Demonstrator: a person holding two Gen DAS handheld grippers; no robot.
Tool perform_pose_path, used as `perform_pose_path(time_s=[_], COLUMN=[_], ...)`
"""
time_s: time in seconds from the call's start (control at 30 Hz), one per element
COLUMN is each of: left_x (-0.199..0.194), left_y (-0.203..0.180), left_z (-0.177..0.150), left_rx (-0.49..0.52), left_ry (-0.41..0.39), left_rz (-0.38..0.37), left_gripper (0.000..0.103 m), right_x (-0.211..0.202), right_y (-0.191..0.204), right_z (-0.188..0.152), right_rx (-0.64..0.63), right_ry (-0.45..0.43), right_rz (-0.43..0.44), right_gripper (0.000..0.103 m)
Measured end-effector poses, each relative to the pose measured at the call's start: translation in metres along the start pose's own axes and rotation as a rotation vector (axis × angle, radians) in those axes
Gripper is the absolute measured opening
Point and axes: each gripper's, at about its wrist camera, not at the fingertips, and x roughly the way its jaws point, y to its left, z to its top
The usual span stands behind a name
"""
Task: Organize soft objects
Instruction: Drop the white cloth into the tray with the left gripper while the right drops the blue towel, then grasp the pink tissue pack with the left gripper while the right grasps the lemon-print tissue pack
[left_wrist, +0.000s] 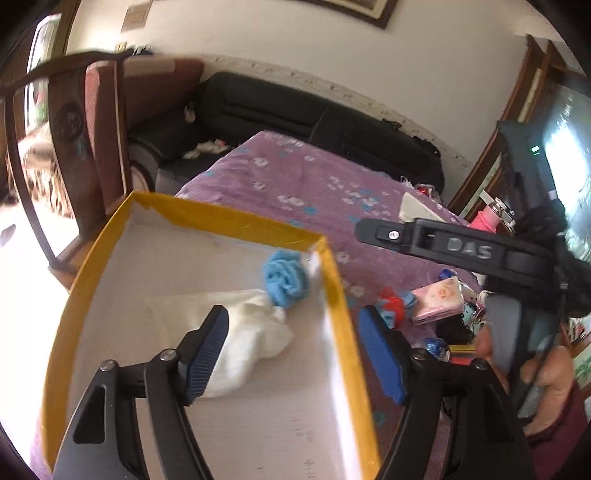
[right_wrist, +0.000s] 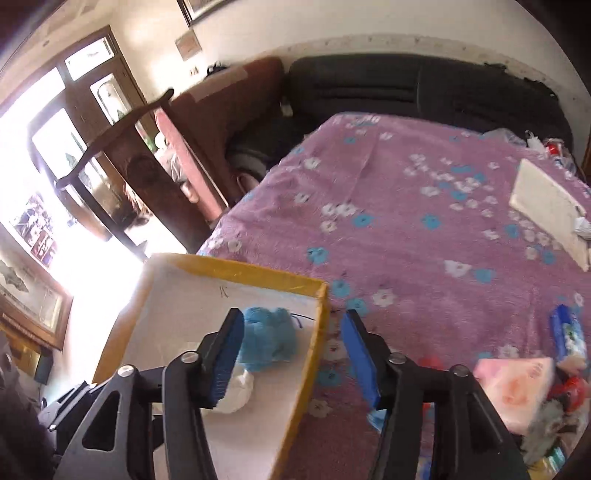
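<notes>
A yellow-rimmed box (left_wrist: 334, 280) with a white floor lies on the purple flowered bedspread (left_wrist: 314, 184). Inside it lie a white soft cloth (left_wrist: 255, 332) and a blue knitted piece (left_wrist: 286, 277) in the far right corner. My left gripper (left_wrist: 295, 354) is open and empty, straddling the box's right wall. My right gripper (right_wrist: 291, 358) is open and empty above the same wall (right_wrist: 314, 343); the blue piece (right_wrist: 267, 338) and the white cloth (right_wrist: 236, 395) lie just beyond its left finger. The right gripper's body also shows in the left wrist view (left_wrist: 461, 249).
A heap of small items lies right of the box: a pink packet (left_wrist: 439, 299), a red and blue soft thing (left_wrist: 393, 304), a blue pack (right_wrist: 569, 336). A white flat box (right_wrist: 546, 203) lies at far right. A wooden chair (left_wrist: 85, 147) and black sofa (left_wrist: 295, 107) stand behind.
</notes>
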Motion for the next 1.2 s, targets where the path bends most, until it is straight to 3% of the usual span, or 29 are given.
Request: perform_pose_path(time_s=[0.13, 0.3, 0.43, 0.53, 0.63, 0.77, 0.83, 0.93, 1.2], left_x=[0.017, 0.058, 0.060, 0.056, 0.045, 0.023, 0.009, 0.002, 0.048], left_y=[-0.044, -0.068, -0.065, -0.069, -0.072, -0.080, -0.093, -0.123, -0.165], left_z=[-0.009, -0.023, -0.044, -0.065, -0.077, -0.064, -0.053, -0.045, -0.016], left_rx=[0.135, 0.177, 0.115, 0.145, 0.190, 0.193, 0.188, 0.266, 0.340], left_ry=[-0.035, 0.136, 0.234, 0.307, 0.313, 0.220, 0.180, 0.141, 0.157], left_rz=[0.046, 0.074, 0.013, -0.003, 0.013, 0.027, -0.008, 0.011, 0.071], left_gripper=[0.077, 0.077, 0.077, 0.077, 0.077, 0.077, 0.078, 0.078, 0.078], right_x=[-0.059, -0.127, -0.175, -0.209, -0.229, -0.243, -0.248, -0.253, -0.250], right_y=[-0.025, -0.070, -0.102, -0.128, -0.148, -0.179, -0.198, -0.223, -0.269], right_z=[-0.025, -0.072, -0.105, -0.128, -0.150, -0.179, -0.193, -0.208, -0.232], right_rx=[-0.005, 0.046, 0.084, 0.118, 0.149, 0.190, 0.227, 0.279, 0.375], right_ry=[-0.088, -0.120, -0.165, -0.193, -0.204, -0.205, -0.205, -0.204, -0.193], right_rz=[-0.037, -0.080, -0.116, -0.124, -0.128, -0.141, -0.153, -0.165, -0.163], right_gripper=[0.071, 0.071, 0.078, 0.079, 0.079, 0.080, 0.080, 0.080, 0.080])
